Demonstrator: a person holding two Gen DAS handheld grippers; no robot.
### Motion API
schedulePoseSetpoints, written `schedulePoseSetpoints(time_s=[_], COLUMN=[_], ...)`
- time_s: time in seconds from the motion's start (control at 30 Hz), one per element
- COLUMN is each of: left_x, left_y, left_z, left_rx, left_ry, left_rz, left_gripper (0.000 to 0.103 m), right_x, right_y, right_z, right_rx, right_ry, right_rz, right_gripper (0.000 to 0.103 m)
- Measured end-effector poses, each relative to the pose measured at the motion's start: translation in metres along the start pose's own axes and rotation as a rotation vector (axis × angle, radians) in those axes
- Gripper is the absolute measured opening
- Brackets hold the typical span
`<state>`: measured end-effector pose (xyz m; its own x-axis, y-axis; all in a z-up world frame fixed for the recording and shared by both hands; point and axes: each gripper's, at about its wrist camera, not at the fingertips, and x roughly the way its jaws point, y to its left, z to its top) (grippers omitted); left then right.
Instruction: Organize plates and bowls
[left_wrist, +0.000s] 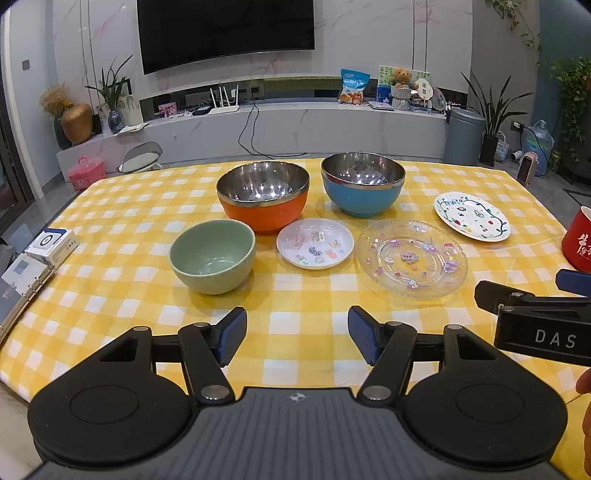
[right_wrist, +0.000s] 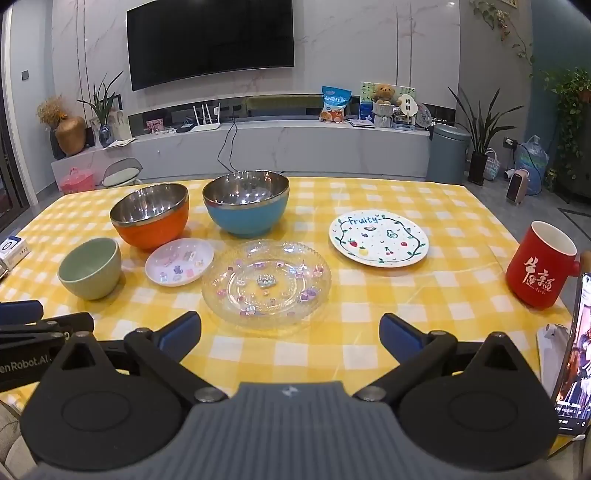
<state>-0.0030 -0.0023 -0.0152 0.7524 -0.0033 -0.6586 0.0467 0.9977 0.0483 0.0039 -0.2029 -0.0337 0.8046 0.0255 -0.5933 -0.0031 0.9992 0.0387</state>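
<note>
- So, far left on the yellow checked worktop (left_wrist: 110, 221) sits the green bowl (left_wrist: 212, 254), upright.
- Behind it to the right are the orange bowl (left_wrist: 263, 195) and blue bowl (left_wrist: 363, 183), side by side.
- Next comes the small white dish (left_wrist: 315, 243), just in front of the orange bowl, then the clear glass plate (left_wrist: 412, 258) close beside it.
- Further right, the "Fruity" plate (right_wrist: 378, 238) sits apart, and the red mug (right_wrist: 539, 271) is way over.
- Left gripper (left_wrist: 297, 334) hovers with jaws wide, holding nothing.
- Right gripper (right_wrist: 290, 334) too: jaws wide, empty, near the glass plate.
</note>
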Motion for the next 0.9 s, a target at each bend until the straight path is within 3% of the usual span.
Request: schedulePoseSetpoints(time_s=[0.9], left_x=[-0.0002], left_y=[0.0008], left_z=[-0.0038], left_rx=[-0.009], left_ry=[0.011], left_rz=[-0.009], left_gripper=[0.074], right_x=[0.0026], right_y=[-0.0016], right_z=[-0.0038], right_rx=[0.002], right_ry=[0.016], right_rz=[-0.007], right_gripper=[0.1])
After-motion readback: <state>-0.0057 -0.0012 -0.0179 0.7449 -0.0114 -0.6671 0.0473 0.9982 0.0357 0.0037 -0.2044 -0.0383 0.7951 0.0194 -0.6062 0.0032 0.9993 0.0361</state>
